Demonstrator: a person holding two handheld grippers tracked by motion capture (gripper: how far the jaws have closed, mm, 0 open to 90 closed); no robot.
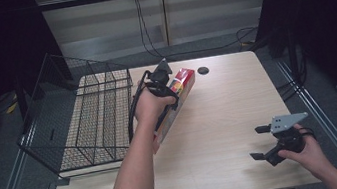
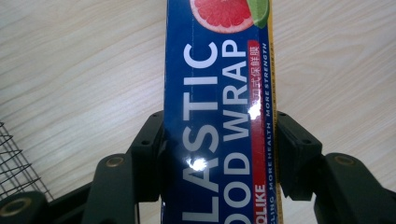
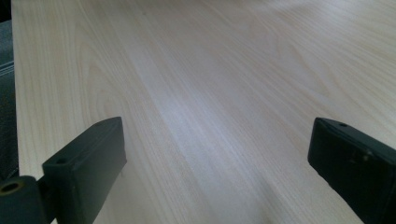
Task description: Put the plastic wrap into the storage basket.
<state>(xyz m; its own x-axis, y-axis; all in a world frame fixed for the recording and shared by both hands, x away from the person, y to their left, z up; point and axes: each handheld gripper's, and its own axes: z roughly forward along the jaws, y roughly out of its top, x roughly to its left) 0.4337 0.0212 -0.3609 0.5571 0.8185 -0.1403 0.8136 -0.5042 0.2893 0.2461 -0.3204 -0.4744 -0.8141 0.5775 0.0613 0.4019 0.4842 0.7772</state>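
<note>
Long blue plastic wrap box (image 2: pixel 218 121), grapefruit print, tilted above the table

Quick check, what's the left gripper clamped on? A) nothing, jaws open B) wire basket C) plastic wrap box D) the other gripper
C: in the left gripper view both jaws of the left gripper press the sides of the plastic wrap box, lettered PLASTIC FOOD WRAP; the wire basket stands apart to its left.

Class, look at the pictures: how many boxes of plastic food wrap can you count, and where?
1. The plastic food wrap box is clamped between the jaws of the left gripper, beside the wire basket; its near end is hidden by the hand.
</note>
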